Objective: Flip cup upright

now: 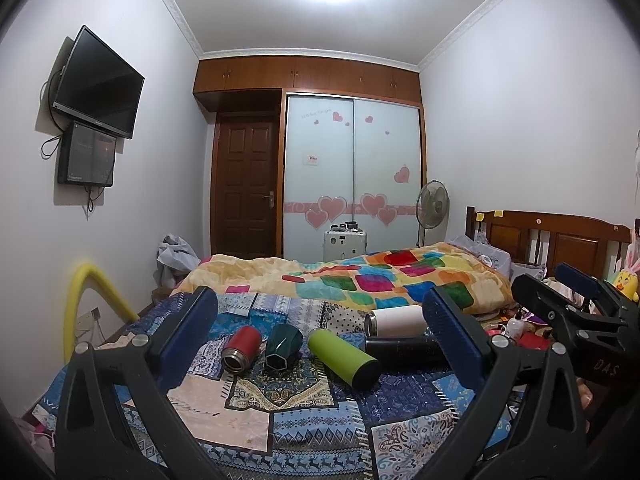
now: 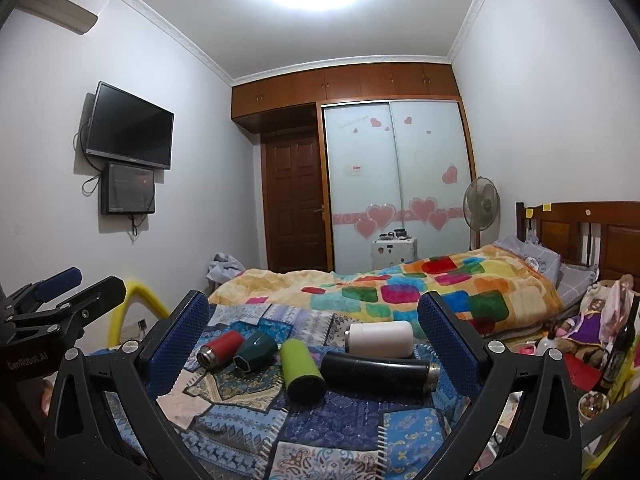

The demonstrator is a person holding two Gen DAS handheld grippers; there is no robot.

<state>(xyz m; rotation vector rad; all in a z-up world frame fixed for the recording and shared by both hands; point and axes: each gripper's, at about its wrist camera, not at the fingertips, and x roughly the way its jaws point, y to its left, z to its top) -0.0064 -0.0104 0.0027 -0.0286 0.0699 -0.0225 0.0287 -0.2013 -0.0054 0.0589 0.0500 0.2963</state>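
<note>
Several cups lie on their sides on the patchwork blanket (image 1: pixel 280 412): a red cup (image 1: pixel 241 347) (image 2: pixel 219 347), a dark green faceted cup (image 1: pixel 283 346) (image 2: pixel 255 350), a lime green cup (image 1: pixel 343 356) (image 2: pixel 301 368), a black cup (image 1: pixel 402 349) (image 2: pixel 378 369) and a white cup (image 1: pixel 394 320) (image 2: pixel 380 338). My left gripper (image 1: pixel 320 344) is open and empty, held above and short of the cups. My right gripper (image 2: pixel 314 344) is open and empty too, at about the same distance. Each gripper shows at the side of the other's view, the right one (image 1: pixel 560 292) and the left one (image 2: pixel 80 288).
A colourful quilt (image 1: pixel 380 280) is bunched behind the cups. The wooden headboard (image 1: pixel 552 240) and toys and clutter (image 2: pixel 580 332) are at the right. A yellow foam tube (image 1: pixel 86 300) stands at the left bed edge. A fan (image 2: pixel 481 204) and wardrobe stand beyond.
</note>
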